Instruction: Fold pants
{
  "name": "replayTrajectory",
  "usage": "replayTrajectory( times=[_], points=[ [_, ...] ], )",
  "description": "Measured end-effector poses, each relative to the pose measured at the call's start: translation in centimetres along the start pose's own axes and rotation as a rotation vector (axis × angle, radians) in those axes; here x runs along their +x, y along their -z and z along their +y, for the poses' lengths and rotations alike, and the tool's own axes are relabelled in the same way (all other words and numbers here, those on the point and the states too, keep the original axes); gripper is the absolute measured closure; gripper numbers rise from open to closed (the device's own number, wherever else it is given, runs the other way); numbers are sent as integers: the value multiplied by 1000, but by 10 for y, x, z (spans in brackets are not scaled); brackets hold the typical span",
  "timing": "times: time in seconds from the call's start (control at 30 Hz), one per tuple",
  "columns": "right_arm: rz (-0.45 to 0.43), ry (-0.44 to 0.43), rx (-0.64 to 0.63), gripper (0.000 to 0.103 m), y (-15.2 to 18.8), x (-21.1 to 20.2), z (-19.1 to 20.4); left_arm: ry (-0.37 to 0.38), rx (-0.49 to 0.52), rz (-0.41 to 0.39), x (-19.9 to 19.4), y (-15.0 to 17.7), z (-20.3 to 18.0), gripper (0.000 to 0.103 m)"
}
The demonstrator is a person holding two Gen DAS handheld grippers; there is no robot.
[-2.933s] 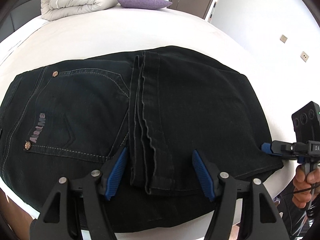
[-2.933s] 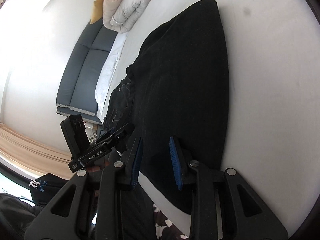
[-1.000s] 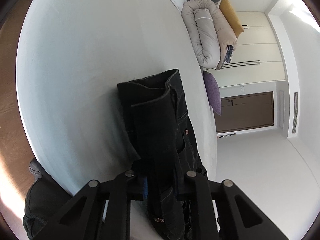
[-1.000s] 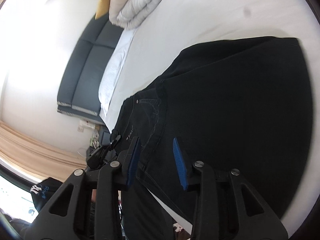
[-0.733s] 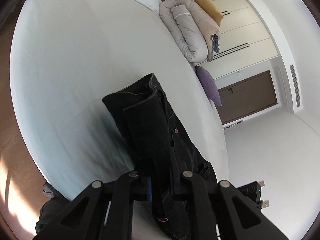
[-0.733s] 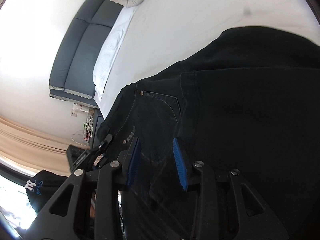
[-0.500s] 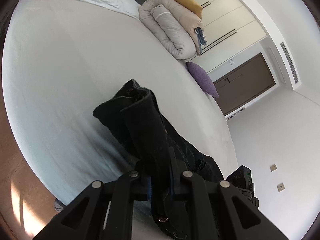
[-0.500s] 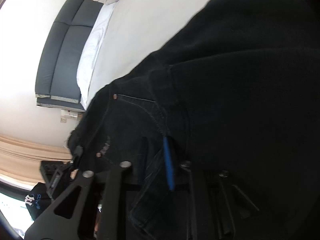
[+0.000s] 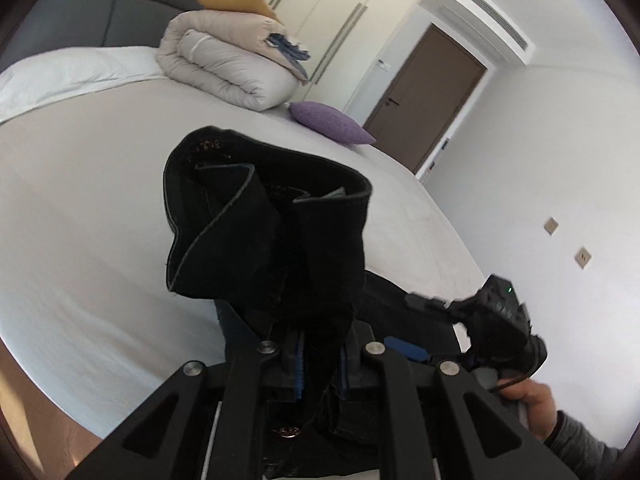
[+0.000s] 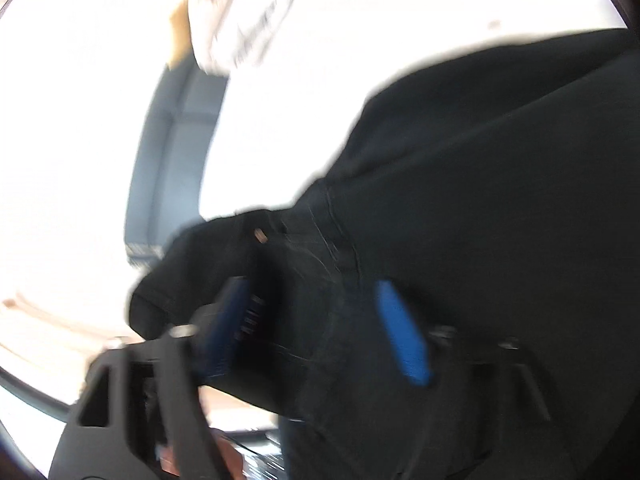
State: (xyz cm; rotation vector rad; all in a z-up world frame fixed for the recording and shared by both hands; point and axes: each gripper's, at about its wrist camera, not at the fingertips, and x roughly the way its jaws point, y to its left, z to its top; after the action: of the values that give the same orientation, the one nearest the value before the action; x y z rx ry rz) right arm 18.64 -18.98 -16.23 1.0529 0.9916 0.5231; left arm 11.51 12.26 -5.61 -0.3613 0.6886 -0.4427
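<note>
Pants (image 9: 276, 240), black jeans w/ copper rivets, are mid-fold: in the left wrist view a thick bunched wad of denim stands up off the bed (image 9: 80, 208), waistband end curled open at the top, the rest trailing down toward the near edge of the mattress. In the right wrist view the pants (image 10: 500, 200) fill most of the frame as a broad dark panel w/ a seam and one rivet showing, lying over the white sheet.

Left gripper (image 9: 320, 364) is clamped tight on that wad, blue pads pressed into several layers. Right gripper (image 10: 316, 320) has its jaws opening; denim sits between the fingers (image 10: 400, 340) but the pads stand apart from it, so prob. no grip there. View is motion-blurred, so I can't be sure the cloth isn't brushing one pad. Right gripper also shows in the left view at lower right, held by a hand (image 9: 536, 404) in a grey sleeve.

Progress, as a judgement: legs look already doubled into a compact stack, so early folds are done. What's left is laying the lifted bundle down flat, squaring edges and smoothing. Not finished, since the cloth is rumpled and partly in the air.

Beyond: rolled beige duvet (image 9: 228, 64), purple cushion (image 9: 328, 122), brown door (image 9: 432, 100).
</note>
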Motion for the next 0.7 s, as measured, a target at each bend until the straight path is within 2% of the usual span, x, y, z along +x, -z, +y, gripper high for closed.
replayTrajectory(
  times=[0.1, 0.23, 0.37, 0.43, 0.53, 0.7],
  points=[
    [1, -28, -26, 23, 1, -30, 4, 2, 119, 46, 16, 16, -36, 91],
    [49, -107, -58, 23, 5, -47, 17, 13, 264, 108, 32, 45, -74, 91],
    [39, -148, -48, 21, 11, -58, 16, 18, 373, 158, 42, 70, -98, 91],
    [39, -113, -28, 16, 13, -62, 10, 16, 435, 172, 44, 81, -107, 91],
    [60, -9, -5, 16, 16, -58, -3, -6, 517, 185, 49, 94, -115, 92],
    [58, 34, 21, 21, 11, -65, -27, -15, 526, 204, 51, 99, -112, 92]
  ],
)
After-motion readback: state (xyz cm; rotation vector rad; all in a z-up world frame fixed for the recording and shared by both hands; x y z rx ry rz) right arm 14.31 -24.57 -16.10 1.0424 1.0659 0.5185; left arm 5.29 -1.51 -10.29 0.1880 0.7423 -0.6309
